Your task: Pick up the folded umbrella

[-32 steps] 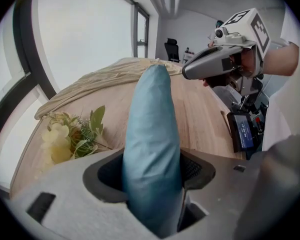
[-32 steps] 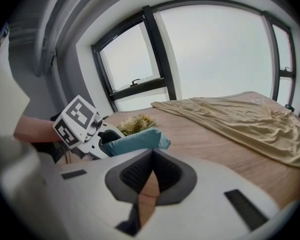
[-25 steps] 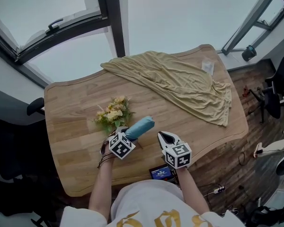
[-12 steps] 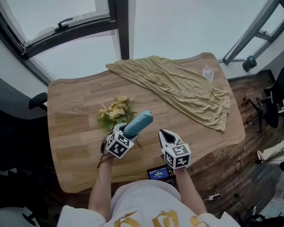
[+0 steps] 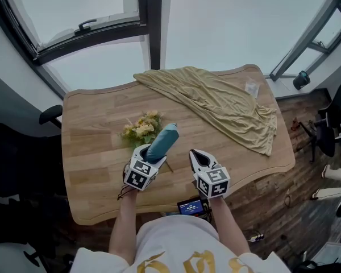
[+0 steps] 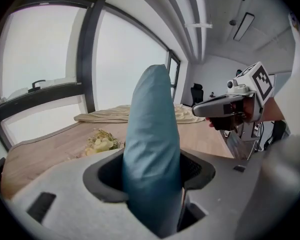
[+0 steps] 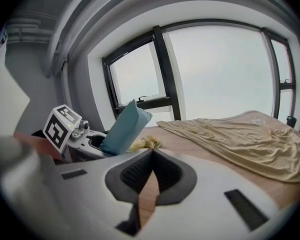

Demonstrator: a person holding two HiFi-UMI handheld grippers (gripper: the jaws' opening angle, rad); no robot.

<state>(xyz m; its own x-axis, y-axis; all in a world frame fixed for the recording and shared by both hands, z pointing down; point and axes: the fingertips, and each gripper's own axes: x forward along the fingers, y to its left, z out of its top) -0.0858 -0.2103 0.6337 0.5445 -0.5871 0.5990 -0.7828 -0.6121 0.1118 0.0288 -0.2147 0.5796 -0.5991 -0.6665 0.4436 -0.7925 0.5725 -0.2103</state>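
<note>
The folded umbrella point(image 5: 162, 141) is a teal sleeve-shaped bundle. My left gripper point(image 5: 150, 153) is shut on its lower end and holds it above the wooden table point(image 5: 96, 152), its free end tilted up and away. In the left gripper view the umbrella point(image 6: 152, 144) stands between the jaws of the left gripper point(image 6: 152, 173) and fills the gap. To the right, my right gripper point(image 5: 196, 157) hovers off the table, shut with nothing in it. The right gripper view shows its own jaws point(image 7: 152, 156) meeting at the tips, with the umbrella point(image 7: 125, 129) to its left.
A small bouquet of yellow flowers point(image 5: 142, 131) lies just beyond the umbrella. A beige cloth point(image 5: 221, 104) drapes over the table's far right, with a small clear packet point(image 5: 251, 88) by it. A device with a lit screen point(image 5: 193, 207) sits at the near edge. Dark chairs point(image 5: 23, 152) stand at left.
Both grippers have risen above the table. The left one has lifted the umbrella and tipped its free end more upright, away from the bouquet.
</note>
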